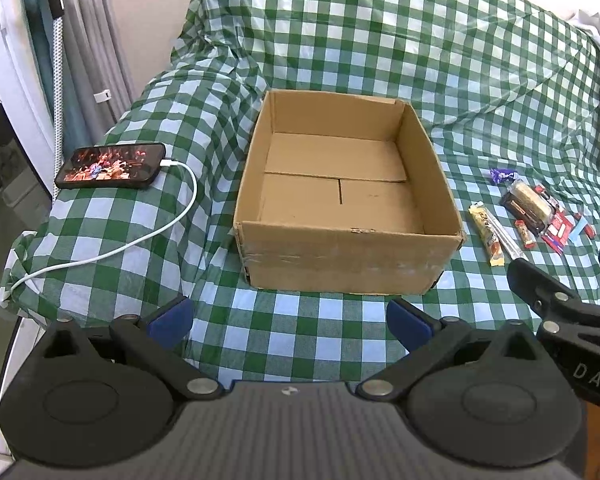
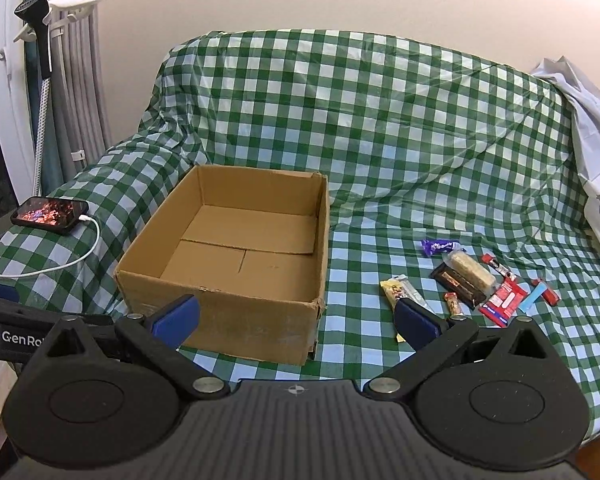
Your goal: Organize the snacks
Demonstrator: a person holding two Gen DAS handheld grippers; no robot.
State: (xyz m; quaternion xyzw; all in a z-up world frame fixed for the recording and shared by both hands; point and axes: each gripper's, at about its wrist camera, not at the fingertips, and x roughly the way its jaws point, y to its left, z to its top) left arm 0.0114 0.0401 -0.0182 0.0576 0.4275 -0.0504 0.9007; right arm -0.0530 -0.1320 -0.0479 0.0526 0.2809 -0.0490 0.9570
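Cardboard box (image 2: pixel 236 256) open and empty, standing on the green checked cloth (image 2: pixel 380 160) toward the left-centre of the scene. Snacks loose on the cloth to the right of the box, well apart from its right wall: yellow bar (image 2: pixel 396 294) nearest the box, small red-and-yellow piece (image 2: pixel 453 303) just beside it, dark bar with a clear-wrapped pale cake lying across it (image 2: pixel 466 274) at the middle of the cluster, purple wrapper (image 2: pixel 440 247) at the far end, red packet (image 2: pixel 502 300) and a blue-and-red strip (image 2: pixel 536 296) at the right edge. Right gripper (image 2: pixel 296 318) held low at the near edge, fingers wide apart, holding nothing; right-hand blue pad overlapping the near end of the yellow bar in its own view, contact not determinable. Left gripper (image 1: pixel 288 322) likewise spread and empty, centred in front of the near wall of the box, with the snacks far off to its right. Long axis of the yellow bar running near to far, slightly slanted, roughly in line with the reach of the right gripper. Likely consequence: right gripper the nearer tool for the first pick; a short shift rightward and forward needed to bracket the bar across its narrow width, then a carry leftward over the box wall. Phone (image 1: pixel 112 166) on a white charging cable (image 1: pixel 152 236) left of the box, outside the working path.
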